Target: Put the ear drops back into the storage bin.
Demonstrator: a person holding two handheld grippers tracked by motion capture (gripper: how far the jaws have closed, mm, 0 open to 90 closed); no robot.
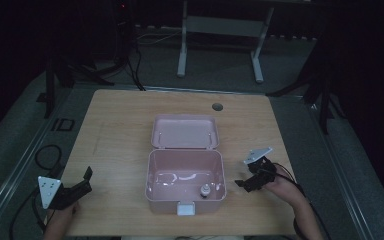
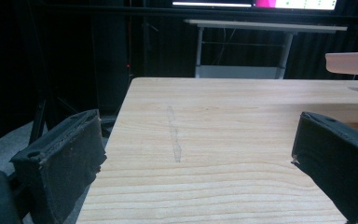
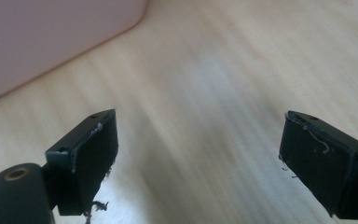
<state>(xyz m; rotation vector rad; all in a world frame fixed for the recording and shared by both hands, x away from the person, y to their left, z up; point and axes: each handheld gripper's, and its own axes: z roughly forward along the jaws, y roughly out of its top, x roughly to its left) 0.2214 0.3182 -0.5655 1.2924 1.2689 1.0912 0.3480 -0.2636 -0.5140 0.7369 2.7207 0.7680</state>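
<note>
Resting near the tabletop's (image 1: 120, 120) front-left corner, the left tool (image 1: 82, 181) is held by a hand at the bottom edge, its grey three-cornered plate facing up. Its jaws are spread wide w/ nothing between them; in the left gripper view (image 2: 196, 154) bare wood grain and a faint pencil-like mark are seen btwn the two black pads. It sits well apart from the pink box (image 1: 186, 200).

The pink box is placed approx. at the tabletop's centre, lid (image 1: 185, 132) swung fully back and lying flat behind the tub, hinged along the far rim. A white latch (image 1: 185, 208) is seen on the front wall. Inside the tub, near the front-right corner, a small whitish round-topped object (image 1: 205, 190) is seen resting on the floor of the box; its exact kind cannot be told from the high view.

The right tool (image 1: 241, 184) is held just beside the box's right wall, low over the wood, pointing roughly toward the box. Its jaws stand wide, nothing gripped. In the right gripper view (image 3: 198, 154) only blurred wood is seen btwn the pads, w/ the pink box wall (image 3: 51, 37) filling the upper-left corner. Frayed threads are seen on both pads. A cable trails from the tool back along the forearm.

A round grommet hole (image 1: 217, 106) is cut in the tabletop's far edge, behind the lid.
</note>
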